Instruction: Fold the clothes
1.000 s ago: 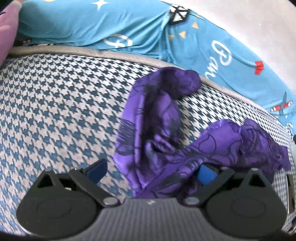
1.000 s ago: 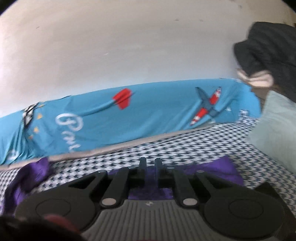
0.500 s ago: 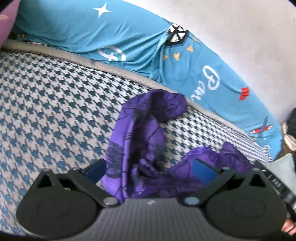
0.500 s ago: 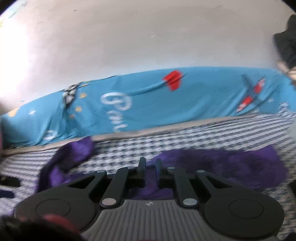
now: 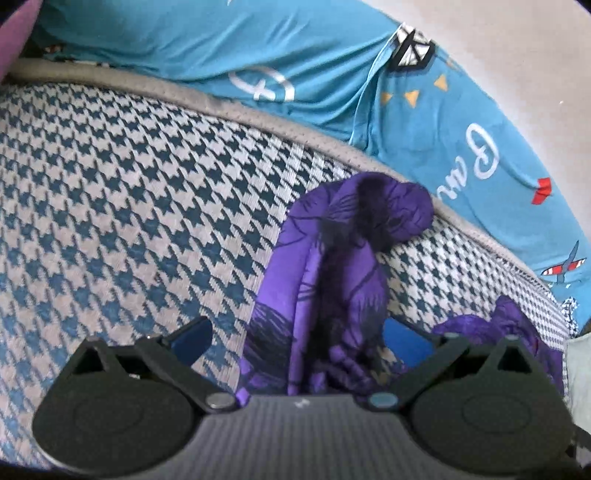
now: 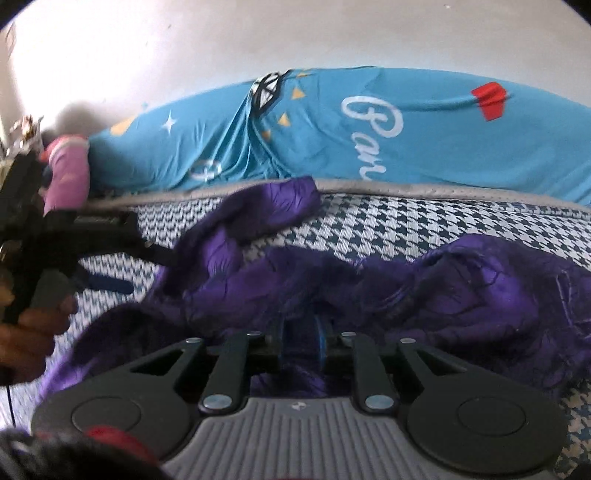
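Observation:
A crumpled purple garment (image 5: 332, 273) with dark line print lies on the houndstooth bed cover (image 5: 129, 192). In the left wrist view a long bunched strip of it runs from the bed's far edge down between my fingers. My left gripper (image 5: 295, 336) is open, its blue pads (image 5: 192, 338) on either side of that strip. In the right wrist view the purple garment (image 6: 461, 291) spreads wide, and my right gripper (image 6: 301, 341) is shut on a fold of it. The left gripper (image 6: 140, 269) shows there too, held by a hand (image 6: 29, 332), open at the cloth's left end.
A blue printed sheet (image 6: 406, 147) with white lettering and small planes covers the ridge behind the bed, below a pale wall (image 6: 295, 33). A pink-purple cushion (image 6: 68, 170) sits at the far left. A pale green cloth (image 5: 580, 369) shows at the right edge.
The right gripper, still shut on the cloth, has swung left and the garment now bunches in front of it. The left gripper stays open and has closed in on the purple strip.

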Available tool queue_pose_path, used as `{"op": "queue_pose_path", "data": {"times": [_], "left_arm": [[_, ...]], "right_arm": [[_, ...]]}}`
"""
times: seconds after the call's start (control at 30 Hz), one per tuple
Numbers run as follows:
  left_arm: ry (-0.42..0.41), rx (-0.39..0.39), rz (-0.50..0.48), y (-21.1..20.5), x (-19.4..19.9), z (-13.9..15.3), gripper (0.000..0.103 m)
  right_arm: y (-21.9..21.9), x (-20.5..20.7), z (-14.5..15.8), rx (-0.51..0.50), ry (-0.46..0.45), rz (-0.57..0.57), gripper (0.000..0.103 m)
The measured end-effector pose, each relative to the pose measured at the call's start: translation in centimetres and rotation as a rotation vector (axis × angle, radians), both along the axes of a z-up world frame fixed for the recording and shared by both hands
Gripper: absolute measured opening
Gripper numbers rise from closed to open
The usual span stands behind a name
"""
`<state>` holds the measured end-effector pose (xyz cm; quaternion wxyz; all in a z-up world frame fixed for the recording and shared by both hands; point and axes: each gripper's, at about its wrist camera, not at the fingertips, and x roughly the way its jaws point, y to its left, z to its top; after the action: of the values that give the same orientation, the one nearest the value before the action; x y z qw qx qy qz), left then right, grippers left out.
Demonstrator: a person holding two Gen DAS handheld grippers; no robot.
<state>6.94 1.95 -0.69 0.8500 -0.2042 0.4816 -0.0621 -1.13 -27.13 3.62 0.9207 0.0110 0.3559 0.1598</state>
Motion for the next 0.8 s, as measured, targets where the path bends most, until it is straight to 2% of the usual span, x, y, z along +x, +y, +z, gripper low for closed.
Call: {"op": "queue_pose_path", "data": {"times": [0.17,0.37,0.4,0.47,0.5,0.53,0.57,0.63,0.7,0.8], "left_arm": [[0.01,0.045,-0.026,-0.9,1.2,-0.8,0.103],[-0.008,0.156,-0.047,-2.7,1.7,-0.7,0.1],[-0.012,0.185,-0.05,-3.1,1.7,-0.5,0.095],[-0.034,0.248,-0.071,-3.9,1.5,-0.1,0.077],[-0.047,0.274,-0.079,-4.2,1.3,0.1,0.056],[-0.056,0.288,-0.084,-4.4,1.2,0.2,0.041],[-0.063,0.294,-0.086,-4.5,1.1,0.3,0.035],[-0.072,0.292,-0.085,-4.5,1.0,0.6,0.013],[-0.088,0.298,-0.081,-4.6,0.8,0.9,0.009],[-0.133,0.325,-0.056,-4.9,0.2,1.9,0.008]], "right_arm": [[-0.7,0.2,-0.3,0.03,0.025,-0.003,0.019],[-0.9,0.2,-0.4,0.032,0.03,-0.002,0.02],[-0.9,0.3,-0.4,0.031,0.03,-0.002,0.02],[-0.9,0.3,-0.4,0.031,0.029,-0.004,0.02],[-0.9,0.3,-0.4,0.031,0.029,-0.005,0.021],[-0.9,0.3,-0.4,0.031,0.028,-0.007,0.021],[-1.0,0.3,-0.4,0.03,0.027,-0.008,0.021],[-0.9,0.2,-0.4,0.029,0.025,-0.01,0.021],[-0.9,0.2,-0.3,0.027,0.02,-0.013,0.021],[-1.1,0.3,0.0,0.03,0.009,-0.025,0.021]]}}
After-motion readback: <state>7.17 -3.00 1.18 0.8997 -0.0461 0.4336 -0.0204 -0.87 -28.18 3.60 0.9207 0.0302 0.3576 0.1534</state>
